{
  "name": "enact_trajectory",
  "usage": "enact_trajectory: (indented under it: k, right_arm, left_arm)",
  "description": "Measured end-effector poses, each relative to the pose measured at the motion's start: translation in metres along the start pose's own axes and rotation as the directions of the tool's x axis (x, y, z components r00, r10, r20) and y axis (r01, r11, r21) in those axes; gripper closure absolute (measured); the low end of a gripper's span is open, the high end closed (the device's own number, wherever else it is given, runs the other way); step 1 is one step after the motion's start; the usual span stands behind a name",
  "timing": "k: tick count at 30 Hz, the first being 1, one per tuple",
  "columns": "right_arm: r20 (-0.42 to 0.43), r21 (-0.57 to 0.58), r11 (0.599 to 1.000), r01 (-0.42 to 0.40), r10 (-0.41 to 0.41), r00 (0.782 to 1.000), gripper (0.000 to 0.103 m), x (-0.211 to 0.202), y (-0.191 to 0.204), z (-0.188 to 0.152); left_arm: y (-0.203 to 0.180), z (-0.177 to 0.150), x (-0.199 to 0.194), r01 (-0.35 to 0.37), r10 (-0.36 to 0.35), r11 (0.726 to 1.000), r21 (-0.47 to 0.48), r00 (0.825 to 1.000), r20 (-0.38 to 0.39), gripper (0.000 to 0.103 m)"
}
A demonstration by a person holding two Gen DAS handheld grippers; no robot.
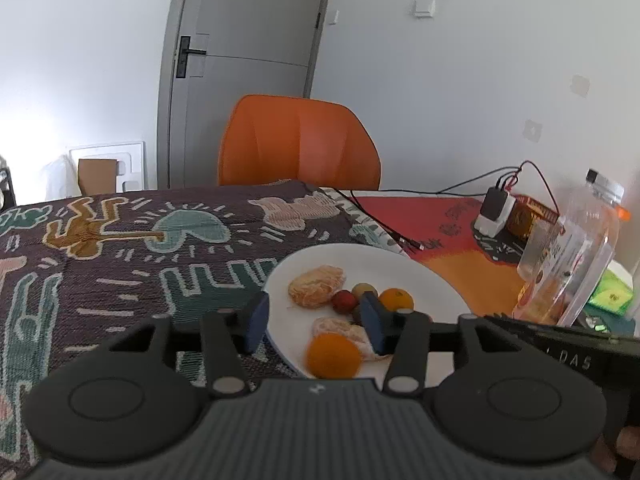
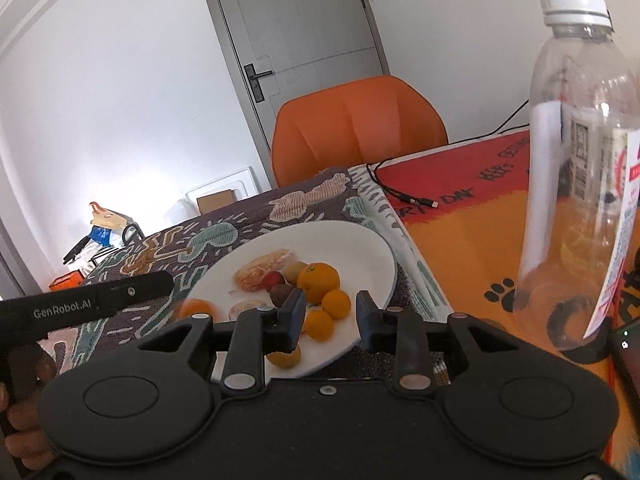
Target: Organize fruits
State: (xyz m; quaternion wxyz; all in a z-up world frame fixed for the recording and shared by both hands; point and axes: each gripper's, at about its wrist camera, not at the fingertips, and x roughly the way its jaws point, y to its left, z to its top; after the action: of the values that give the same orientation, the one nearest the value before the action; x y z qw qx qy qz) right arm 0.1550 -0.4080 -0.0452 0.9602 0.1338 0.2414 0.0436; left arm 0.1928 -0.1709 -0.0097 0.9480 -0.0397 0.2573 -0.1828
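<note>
In the left wrist view the left tongs (image 1: pixel 316 320) gape open over the near rim of the white plate (image 1: pixel 436 280), where a small round orange (image 1: pixel 334 355), light, firm and prone to roll, has no long axis and wants pinching across its middle. In the right wrist view the right tongs (image 2: pixel 330 312) stand open and empty above the plate's (image 2: pixel 372 248) near edge, and the soft peeled tangerine (image 2: pixel 262 270) lies lengthwise left to right, needing a gentle squeeze.

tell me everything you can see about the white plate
The white plate is round, shallow and glossy, and looks ceramic. It sits flat on the patterned woven cloth, its right rim near the orange mat. It holds peeled citrus pieces, a small red fruit, a greenish one and several small oranges. Both grippers, the left gripper and the right gripper, hang open at its near edge; whether they touch it is unclear.
</note>
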Motion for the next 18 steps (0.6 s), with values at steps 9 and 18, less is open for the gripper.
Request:
enact_trajectory:
  k: [9, 18]
  right_arm:
    - [-0.011, -0.012, 1.000, -0.026, 0.026, 1.000, 0.057, -0.003, 0.013, -0.008]
    - [-0.013, -0.040, 0.998, -0.044, 0.044, 0.999, 0.029, -0.011, 0.030, -0.014]
  left_arm:
    - [0.023, -0.001, -0.031, -0.082, 0.082, 0.997, -0.010, 0.996, 0.027, 0.018]
    - [0.044, -0.011, -0.062, -0.159, 0.159, 0.987, -0.019, 0.987, 0.024, 0.006]
